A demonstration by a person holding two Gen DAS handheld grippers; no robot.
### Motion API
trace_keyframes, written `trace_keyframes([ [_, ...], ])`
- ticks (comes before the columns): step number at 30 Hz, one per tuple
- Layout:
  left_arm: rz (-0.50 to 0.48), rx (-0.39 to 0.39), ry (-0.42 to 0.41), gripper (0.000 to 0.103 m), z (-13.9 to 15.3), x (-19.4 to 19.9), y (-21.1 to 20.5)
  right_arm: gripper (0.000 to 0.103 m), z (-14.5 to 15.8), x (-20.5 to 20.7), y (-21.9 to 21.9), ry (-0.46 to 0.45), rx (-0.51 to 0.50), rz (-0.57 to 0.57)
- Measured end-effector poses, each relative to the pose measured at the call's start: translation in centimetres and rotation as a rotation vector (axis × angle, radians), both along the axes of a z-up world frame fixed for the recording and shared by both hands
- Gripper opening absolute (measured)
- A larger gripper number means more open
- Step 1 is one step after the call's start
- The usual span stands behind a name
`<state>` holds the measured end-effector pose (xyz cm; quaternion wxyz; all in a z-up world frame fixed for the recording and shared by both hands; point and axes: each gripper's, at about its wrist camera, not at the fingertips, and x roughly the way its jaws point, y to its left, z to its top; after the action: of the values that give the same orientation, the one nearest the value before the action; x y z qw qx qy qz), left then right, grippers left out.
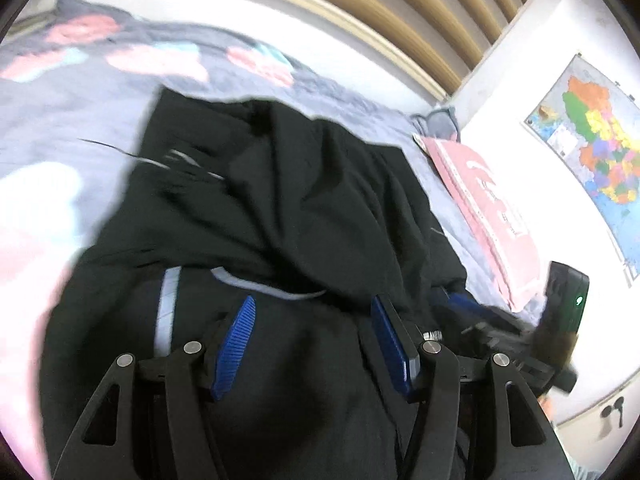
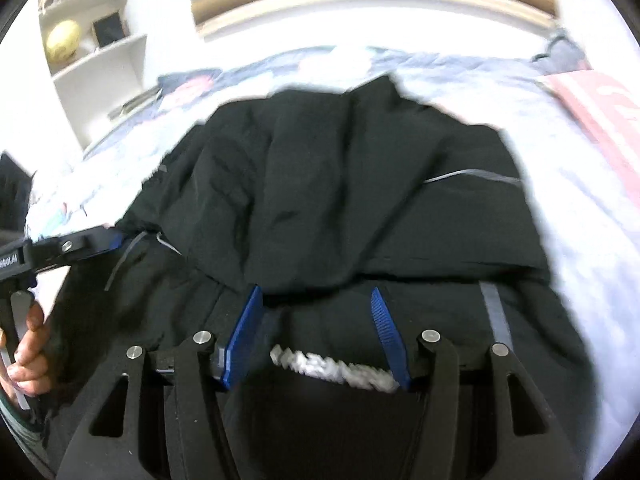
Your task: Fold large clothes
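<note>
Left hand-held gripper [image 1: 312, 312]: nearest the left wrist camera, its blue pads spread apart over dark cloth, nothing pinched between them
Right hand-held gripper [image 2: 316, 300]: pads also spread, hovering over the near fold of the garment with nothing gripped; a white braided cord [image 2: 336, 368] lies between its fingers close to the camera
Hand [image 2: 28, 352]: at the left edge of the right wrist view, wrapped around the other gripper's handle
Black jacket [image 1: 280, 200]: lies rumpled on the bed, one layer folded over another, with pale grey stripes along its seams
Bed [image 1: 80, 128]: covered by a blue-grey sheet printed with pink and white shapes, spreading out around the jacket
Pink cloth [image 1: 488, 208]: folded, on the bed just beside the jacket, near the wall
Headboard [image 1: 360, 8]: wooden slats at the far end
Map [image 1: 600, 140]: coloured, hung on the white wall
Shelves [image 2: 96, 32]: white, far left, holding a yellow ball
</note>
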<state>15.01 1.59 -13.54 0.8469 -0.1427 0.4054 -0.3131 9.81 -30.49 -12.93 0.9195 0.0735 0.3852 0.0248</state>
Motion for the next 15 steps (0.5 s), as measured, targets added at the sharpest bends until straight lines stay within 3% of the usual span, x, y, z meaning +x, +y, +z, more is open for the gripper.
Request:
trace_keyframes([
  [7,0.15,0.129,-0.068,0.062,3.5,-6.6,7.5,0.061,4.8,-7.9,-3.6,-0.046,0.042,-0.105],
  [15,0.3,0.173,-0.008,0.062,1.0,-10.9,14.2,0.061,2.6,-13.3,-5.5,0.043,0.086,-0.198],
])
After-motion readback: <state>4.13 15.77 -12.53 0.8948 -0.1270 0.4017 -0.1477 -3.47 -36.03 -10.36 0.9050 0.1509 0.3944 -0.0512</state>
